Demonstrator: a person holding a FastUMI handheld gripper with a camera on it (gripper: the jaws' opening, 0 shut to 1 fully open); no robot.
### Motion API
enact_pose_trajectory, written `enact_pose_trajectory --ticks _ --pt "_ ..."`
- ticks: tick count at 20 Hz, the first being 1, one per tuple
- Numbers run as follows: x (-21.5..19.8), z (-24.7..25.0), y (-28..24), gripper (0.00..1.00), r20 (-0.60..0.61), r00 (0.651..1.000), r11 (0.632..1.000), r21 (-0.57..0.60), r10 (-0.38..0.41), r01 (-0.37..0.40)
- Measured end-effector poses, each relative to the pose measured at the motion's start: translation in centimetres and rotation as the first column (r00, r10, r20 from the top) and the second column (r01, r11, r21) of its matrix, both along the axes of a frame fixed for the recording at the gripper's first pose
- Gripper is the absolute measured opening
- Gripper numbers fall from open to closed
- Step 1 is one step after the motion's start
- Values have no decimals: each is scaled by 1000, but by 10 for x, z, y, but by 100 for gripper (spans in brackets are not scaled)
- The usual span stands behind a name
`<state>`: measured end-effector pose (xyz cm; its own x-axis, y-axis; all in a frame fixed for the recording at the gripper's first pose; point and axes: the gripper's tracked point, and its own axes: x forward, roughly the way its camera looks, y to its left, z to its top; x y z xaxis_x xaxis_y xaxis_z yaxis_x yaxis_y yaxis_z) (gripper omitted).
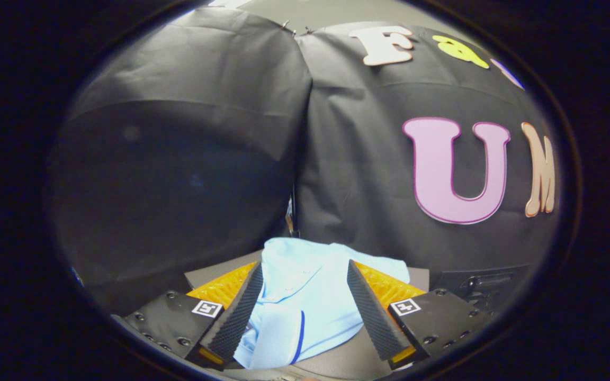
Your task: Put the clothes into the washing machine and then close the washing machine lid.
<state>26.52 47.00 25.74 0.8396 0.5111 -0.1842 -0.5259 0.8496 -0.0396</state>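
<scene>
A light blue shirt (pixel 305 309) with a dark blue stripe along one edge lies crumpled on a grey surface (pixel 337 360). My gripper (pixel 303 264) is just over it, open, with the shirt spread in the wide gap between the two fingers (pixel 239 315). The cloth reaches past the fingertips toward the booth wall. Neither finger visibly presses on the fabric.
Black cloth wall (pixel 188 159) stands close behind the shirt, with a vertical seam in the middle. A dark panel with a recessed slot (pixel 482 283) sits low, beyond the right finger. The grey surface ends near the wall.
</scene>
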Motion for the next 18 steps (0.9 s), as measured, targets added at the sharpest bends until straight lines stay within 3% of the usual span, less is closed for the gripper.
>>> enact_pose_trajectory --ticks 4,8,13,16,18 --pt "16 -39 9 99 -149 988 999 -49 -24 17" --pt "19 -75 20 99 -296 955 998 -59 -27 10" --pt "19 -73 16 99 -277 961 999 -37 -26 17" --pt "10 -66 33 71 -277 960 999 26 34 -28" --pt "8 -70 34 52 -305 952 999 52 17 -1"
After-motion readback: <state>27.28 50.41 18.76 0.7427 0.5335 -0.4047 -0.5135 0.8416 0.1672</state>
